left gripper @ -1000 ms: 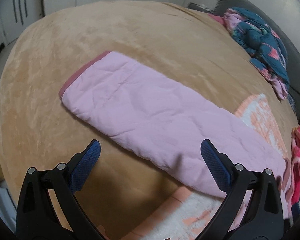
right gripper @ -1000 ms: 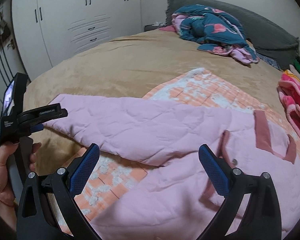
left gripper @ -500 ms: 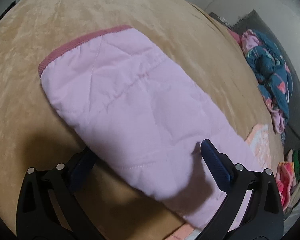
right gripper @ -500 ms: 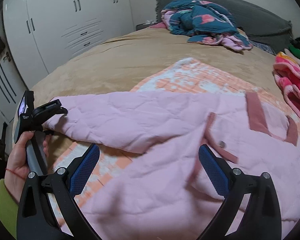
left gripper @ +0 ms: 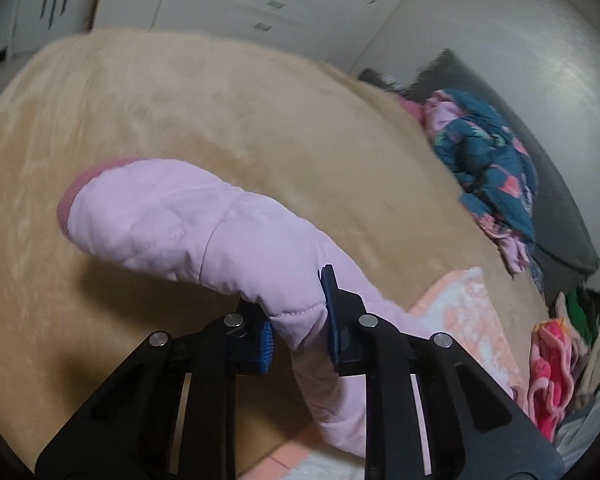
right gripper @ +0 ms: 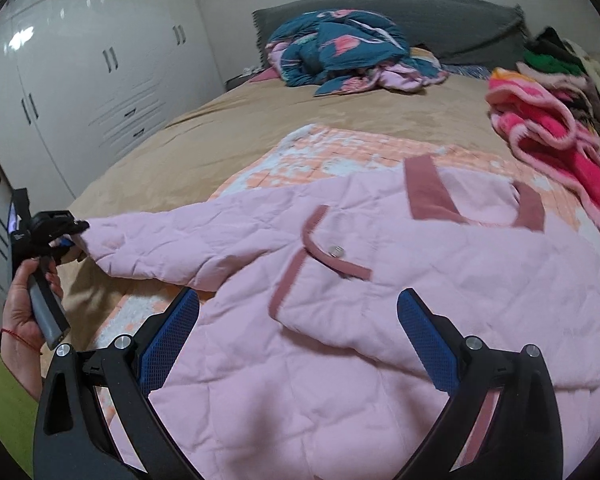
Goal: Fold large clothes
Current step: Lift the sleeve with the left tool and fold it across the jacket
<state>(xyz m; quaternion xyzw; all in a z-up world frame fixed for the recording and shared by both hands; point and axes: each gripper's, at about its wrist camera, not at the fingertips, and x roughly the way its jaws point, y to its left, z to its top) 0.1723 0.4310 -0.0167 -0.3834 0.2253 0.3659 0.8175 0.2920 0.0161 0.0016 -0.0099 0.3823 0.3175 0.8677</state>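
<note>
Left wrist view: one left gripper (left gripper: 298, 330), two blue-padded fingers clamped on the sleeve (left gripper: 204, 232) of one pink jacket (right gripper: 380, 320), near a stitched seam; the sleeve is raised off the bed (left gripper: 180, 120), its darker pink cuff (left gripper: 66, 204) hanging free at the far end with a shadow on the tan cover beneath. Right wrist view: one right gripper (right gripper: 298, 344), fingers wide apart and holding nothing, poised just above the jacket body. Same view, far left: the left gripper (right gripper: 66, 236) in one hand (right gripper: 20, 316), green cuff and red thread at the wrist, gripping the sleeve end. Jacket: one, quilted, pale pink, dusty-rose trim, lying front-up across the near part of the bed, partly on one orange-and-white blanket (right gripper: 340, 152); one trimmed flap with one silver snap (right gripper: 336, 251); two rose bands at the collar (right gripper: 428, 194); one sleeve stretched out to the left. Other items on the bed: one teal patterned bundle (right gripper: 340, 52) near the grey headboard (right gripper: 440, 20); one pile of clothes (right gripper: 560, 120) at the right edge, bright pink fleece uppermost, green and pale pieces behind, count unclear. One white wardrobe (right gripper: 100, 72) beyond the bed.
</note>
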